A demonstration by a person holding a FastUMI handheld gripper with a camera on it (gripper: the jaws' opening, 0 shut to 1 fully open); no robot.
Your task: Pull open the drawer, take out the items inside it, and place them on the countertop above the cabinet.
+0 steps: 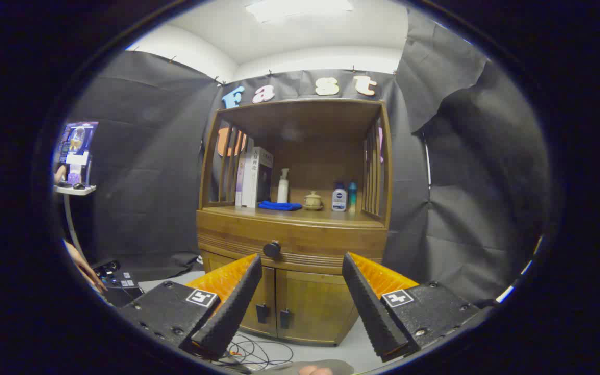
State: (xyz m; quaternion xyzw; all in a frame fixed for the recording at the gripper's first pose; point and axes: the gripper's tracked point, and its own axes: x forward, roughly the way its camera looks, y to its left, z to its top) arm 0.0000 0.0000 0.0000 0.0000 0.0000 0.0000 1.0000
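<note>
A wooden cabinet stands ahead of me against the black cloth wall. Its drawer (292, 238) is shut, with a round dark knob (272, 249) on the front. The countertop (300, 213) above the drawer carries books (255, 177), a white spray bottle (283, 185), a folded blue cloth (279, 205), a small ceramic pot (313, 200) and two small bottles (344, 197). My gripper (300, 271) is open with nothing between its orange-backed black fingers (235, 304). It hangs well short of the cabinet, and the knob appears just above the left finger.
Two lower cabinet doors (289, 307) with dark handles sit under the drawer. Cables (250, 354) lie on the floor in front. To the left stand a pole with a small shelf and screen (75, 161), a person's hand (84, 268) and a black device (115, 278).
</note>
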